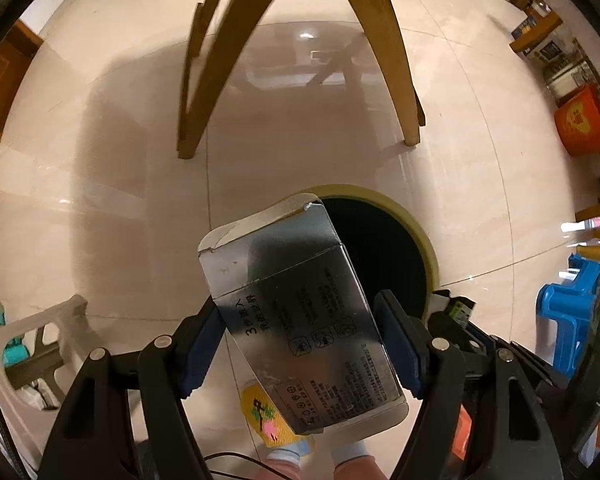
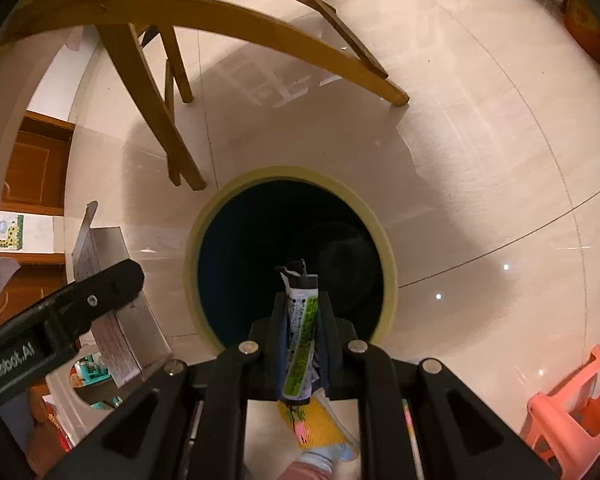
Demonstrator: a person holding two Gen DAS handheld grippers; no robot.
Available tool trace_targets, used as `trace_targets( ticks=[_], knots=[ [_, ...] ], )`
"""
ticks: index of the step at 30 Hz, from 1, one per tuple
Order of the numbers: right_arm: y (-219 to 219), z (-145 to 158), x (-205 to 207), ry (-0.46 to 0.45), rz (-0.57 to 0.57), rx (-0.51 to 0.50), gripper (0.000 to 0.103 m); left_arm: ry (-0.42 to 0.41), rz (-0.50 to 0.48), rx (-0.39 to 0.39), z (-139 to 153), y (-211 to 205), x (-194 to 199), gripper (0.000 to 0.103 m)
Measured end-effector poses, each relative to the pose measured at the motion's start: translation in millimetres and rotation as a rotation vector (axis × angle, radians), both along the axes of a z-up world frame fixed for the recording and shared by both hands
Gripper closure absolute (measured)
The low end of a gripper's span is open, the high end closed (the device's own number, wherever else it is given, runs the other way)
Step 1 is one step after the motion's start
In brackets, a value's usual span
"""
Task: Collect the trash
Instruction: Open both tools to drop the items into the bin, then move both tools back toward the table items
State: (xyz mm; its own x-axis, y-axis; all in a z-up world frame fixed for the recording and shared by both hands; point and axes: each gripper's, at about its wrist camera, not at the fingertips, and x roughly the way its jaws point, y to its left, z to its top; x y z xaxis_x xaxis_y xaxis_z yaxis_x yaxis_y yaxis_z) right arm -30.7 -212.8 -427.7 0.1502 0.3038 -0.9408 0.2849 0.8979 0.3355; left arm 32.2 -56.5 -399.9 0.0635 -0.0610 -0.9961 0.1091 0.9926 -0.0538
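My left gripper [image 1: 300,316] is shut on a flattened silver carton [image 1: 296,304] printed with black text, its blue pads pressing both side edges. The carton hangs over the tiled floor, partly covering the left rim of a round bin [image 1: 428,248] with a pale yellow rim and dark inside. In the right wrist view, my right gripper [image 2: 302,304] is shut on a crumpled black, white and green wrapper [image 2: 300,336], which sticks out directly over the dark mouth of the bin [image 2: 204,220]. The left gripper [image 2: 112,284] with the silver carton [image 2: 100,256] shows at the left of that view.
Wooden chair legs [image 1: 192,120] stand on the glossy beige floor beyond the bin. A white stool [image 1: 32,344] is at lower left, a blue stool [image 1: 572,312] and an orange bucket [image 1: 584,120] at right, a pink stool [image 2: 572,408] at lower right. A person's slippered foot [image 2: 320,428] shows below.
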Motion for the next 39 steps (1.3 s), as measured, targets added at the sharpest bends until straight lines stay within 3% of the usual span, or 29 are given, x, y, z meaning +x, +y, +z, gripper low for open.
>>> trace_targets(
  ticks=[5, 6, 8, 10, 14, 21, 25, 30, 36, 39],
  knots=[
    [5, -14, 8, -0.015, -0.006, -0.011, 0.086, 0.014, -0.059, 0.005, -17, -4, 5, 0.029],
    [6, -17, 9, -0.015, -0.007, -0.006, 0.081, 0.015, -0.065, 0.009, -18, -5, 6, 0.028],
    [7, -18, 9, -0.014, -0.016, -0.005, 0.067, 0.013, -0.066, 0.009, -17, -4, 7, 0.016],
    [7, -16, 9, -0.028, -0.020, -0.009, 0.064, 0.005, -0.067, 0.010, -16, -4, 8, 0.002],
    [2, -15, 10, -0.035, -0.031, 0.000, 0.052, -0.008, -0.065, 0.017, -6, 0, 5, 0.002],
    [-2, 1, 4, -0.043, -0.061, 0.008, 0.052, -0.027, -0.059, -0.005, 26, 9, -5, 0.002],
    [0, 34, -4, -0.063, -0.058, -0.006, 0.052, -0.049, -0.068, -0.024, 69, 14, -17, 0.002],
    [3, 94, -13, -0.073, -0.037, -0.023, 0.052, -0.091, -0.064, -0.067, 151, 28, -32, 0.002],
    [8, 203, -31, -0.132, 0.004, -0.042, 0.052, -0.173, -0.087, -0.124, 265, 46, -46, 0.002],
    [13, 261, -37, -0.178, 0.014, -0.050, 0.052, -0.182, -0.086, -0.172, 310, 56, -48, 0.007]
  ],
)
